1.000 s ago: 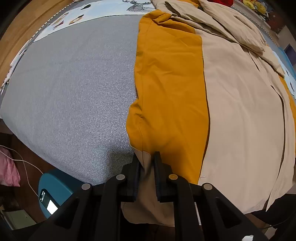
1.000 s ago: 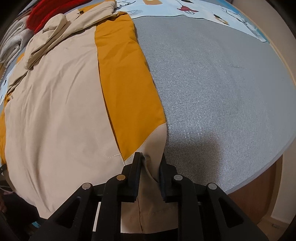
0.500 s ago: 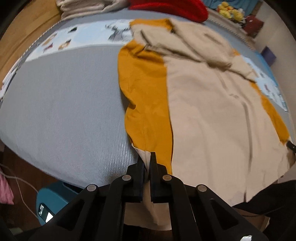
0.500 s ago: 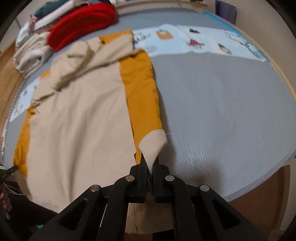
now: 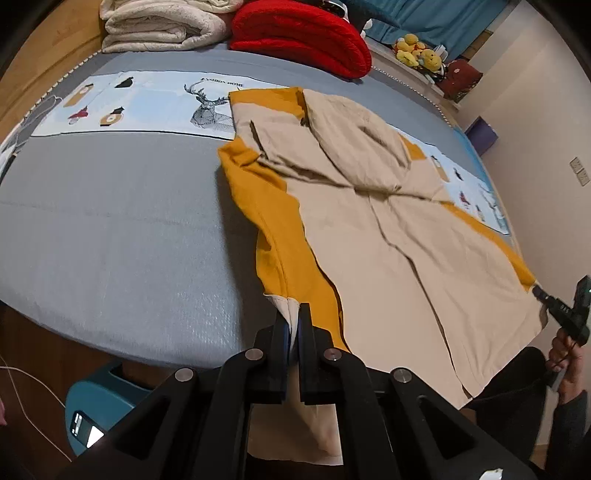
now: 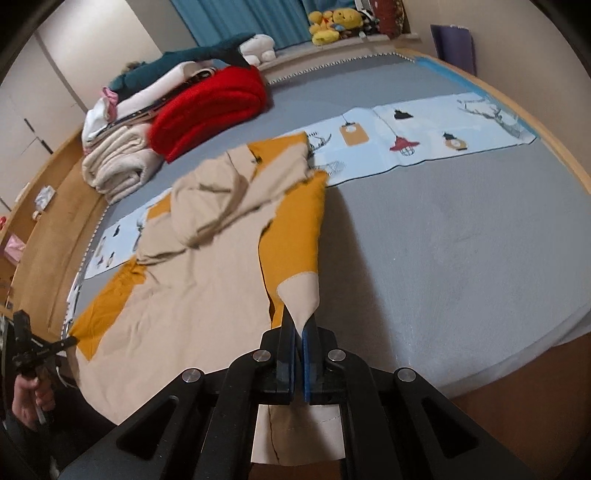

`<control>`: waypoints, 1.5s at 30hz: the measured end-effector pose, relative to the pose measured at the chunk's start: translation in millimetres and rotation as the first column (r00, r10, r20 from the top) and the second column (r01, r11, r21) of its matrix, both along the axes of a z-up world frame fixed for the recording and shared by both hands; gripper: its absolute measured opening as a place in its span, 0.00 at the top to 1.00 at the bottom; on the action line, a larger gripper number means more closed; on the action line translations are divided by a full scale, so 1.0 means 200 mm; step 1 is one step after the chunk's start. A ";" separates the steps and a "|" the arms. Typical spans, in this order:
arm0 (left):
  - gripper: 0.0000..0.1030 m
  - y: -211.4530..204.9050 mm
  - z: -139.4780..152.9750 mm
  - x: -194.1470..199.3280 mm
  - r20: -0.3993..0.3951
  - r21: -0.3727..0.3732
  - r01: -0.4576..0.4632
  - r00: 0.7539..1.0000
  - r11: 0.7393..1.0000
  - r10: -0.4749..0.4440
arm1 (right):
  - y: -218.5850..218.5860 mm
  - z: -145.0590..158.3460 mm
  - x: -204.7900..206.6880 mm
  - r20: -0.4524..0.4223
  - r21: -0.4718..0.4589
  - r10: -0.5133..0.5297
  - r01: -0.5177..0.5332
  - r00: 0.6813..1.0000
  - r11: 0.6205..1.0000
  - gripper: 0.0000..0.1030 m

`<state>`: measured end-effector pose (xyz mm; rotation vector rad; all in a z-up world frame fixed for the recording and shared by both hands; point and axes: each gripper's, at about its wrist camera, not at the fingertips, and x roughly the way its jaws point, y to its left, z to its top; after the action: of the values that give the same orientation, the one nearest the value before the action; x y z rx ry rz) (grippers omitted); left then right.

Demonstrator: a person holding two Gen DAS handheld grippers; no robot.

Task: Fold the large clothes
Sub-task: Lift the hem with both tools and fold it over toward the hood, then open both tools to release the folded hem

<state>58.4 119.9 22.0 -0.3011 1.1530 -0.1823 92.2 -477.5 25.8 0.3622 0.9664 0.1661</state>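
A large beige and mustard-yellow coat (image 5: 388,229) lies spread on the grey bed, its sleeves folded in near the collar. It also shows in the right wrist view (image 6: 207,266). My left gripper (image 5: 294,314) is shut on the coat's near left hem corner and holds it raised off the bed. My right gripper (image 6: 299,325) is shut on the near right hem corner, lifted too. Each gripper shows in the other's view, the right gripper (image 5: 543,295) and the left gripper (image 6: 68,341), at the opposite corner.
A red folded blanket (image 5: 303,33) and cream folded blankets (image 5: 162,26) sit at the bed's far end. A light-blue printed strip (image 6: 424,136) crosses the grey mattress (image 5: 110,221). A teal stool (image 5: 96,410) stands below the bed edge. Plush toys (image 6: 332,18) line the window ledge.
Both grippers closed fully on the hem corners and lifted them up and back. The views now tilt higher and show the whole coat and far end of the bed.
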 end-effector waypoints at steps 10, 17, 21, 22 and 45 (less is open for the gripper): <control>0.98 -0.02 0.14 -0.22 -0.043 -0.030 0.134 0.990 0.991 -0.135 | -0.04 0.25 -0.53 0.027 0.010 -0.053 0.053 0.998 0.999 0.98; 0.98 0.03 0.23 -0.28 -0.044 -0.085 0.130 0.990 0.988 -0.134 | -0.02 0.43 -0.74 0.096 -0.005 -0.105 0.106 0.990 0.994 0.98; 0.98 0.06 0.24 -0.15 -0.046 -0.103 0.088 0.995 0.991 -0.093 | -0.02 0.47 -0.62 0.138 -0.044 -0.085 0.092 0.987 0.995 0.98; 0.98 0.07 0.23 -0.10 -0.051 -0.112 0.071 0.996 0.991 -0.077 | -0.03 0.46 -0.57 0.138 -0.044 -0.085 0.092 0.987 0.995 0.98; 0.91 0.11 -0.56 1.17 -0.268 -0.100 -0.130 0.958 0.987 0.099 | -0.12 -0.46 1.29 -0.171 -0.020 -0.104 0.102 0.980 0.995 0.96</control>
<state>292.9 140.9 -89.8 -0.5060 1.3861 -0.1094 349.6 -502.2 -66.5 0.4201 1.1154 0.0354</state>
